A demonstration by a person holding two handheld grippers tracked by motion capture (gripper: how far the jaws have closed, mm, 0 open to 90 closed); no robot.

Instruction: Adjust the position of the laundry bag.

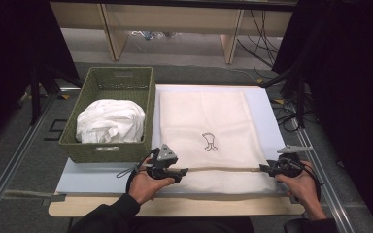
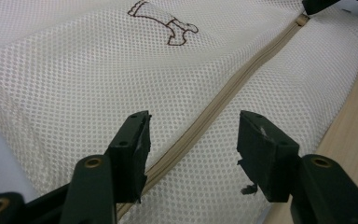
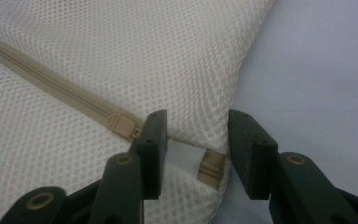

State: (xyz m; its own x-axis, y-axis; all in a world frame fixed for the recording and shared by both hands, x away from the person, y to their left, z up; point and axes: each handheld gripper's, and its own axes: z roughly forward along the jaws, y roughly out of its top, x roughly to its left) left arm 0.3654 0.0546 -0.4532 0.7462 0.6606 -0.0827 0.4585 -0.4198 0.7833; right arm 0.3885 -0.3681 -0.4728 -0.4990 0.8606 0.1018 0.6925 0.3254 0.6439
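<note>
Near the table's [image 1: 92,179] front edge, both tongs, left [image 2: 191,140] and right [image 3: 193,140], stand spread over the mesh laundry bag's [image 1: 209,121] zipper [image 2: 223,95]. The bag looks light, soft, floppy; take the zipper pull [image 3: 119,125].

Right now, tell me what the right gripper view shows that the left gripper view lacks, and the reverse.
The right gripper view alone shows the zipper slider, the zipper's end between the open right claw, and bare grey mat. The left gripper view alone shows the brown embroidered figure and the wooden table edge, past the open left claw. Both show the mesh bag and its tan zipper.
</note>
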